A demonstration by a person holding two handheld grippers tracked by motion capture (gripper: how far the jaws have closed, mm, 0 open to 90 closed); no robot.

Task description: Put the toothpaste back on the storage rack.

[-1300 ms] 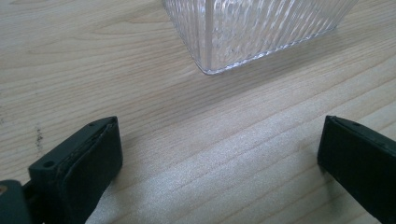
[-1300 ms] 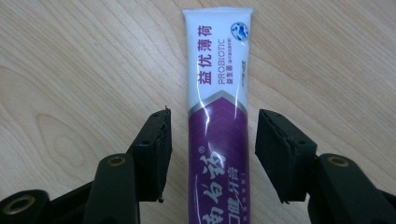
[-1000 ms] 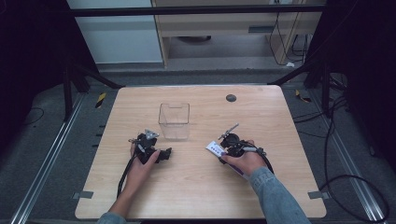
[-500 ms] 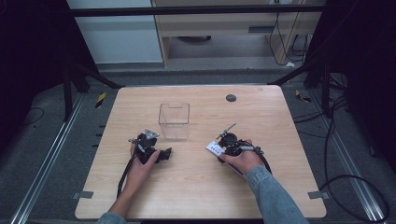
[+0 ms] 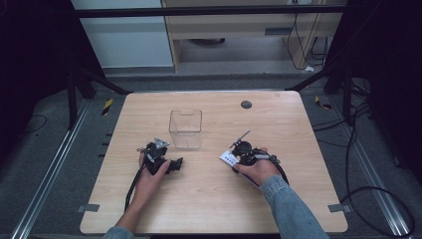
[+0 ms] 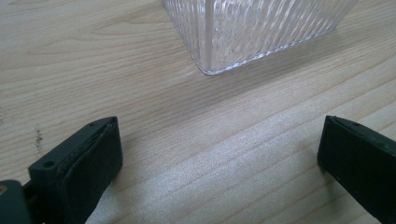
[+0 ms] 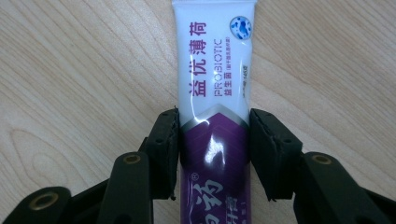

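The right gripper [image 7: 214, 154] has just been closing on the toothpaste tube [image 7: 214, 93] and now pinches its purple part, the tube lying flat on the table [image 5: 298, 124] right of the middle, nearer the front edge. The soft tube may squash and slide out when lifted (glossy skin). The left gripper [image 6: 219, 154] rests wide open before the clear box [image 5: 185, 128].

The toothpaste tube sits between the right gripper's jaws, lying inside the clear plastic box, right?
Not inside the box. The toothpaste tube lies flat on the wooden table, as the right gripper view shows; the clear plastic box stands apart. It is indeed between the right gripper jaws.
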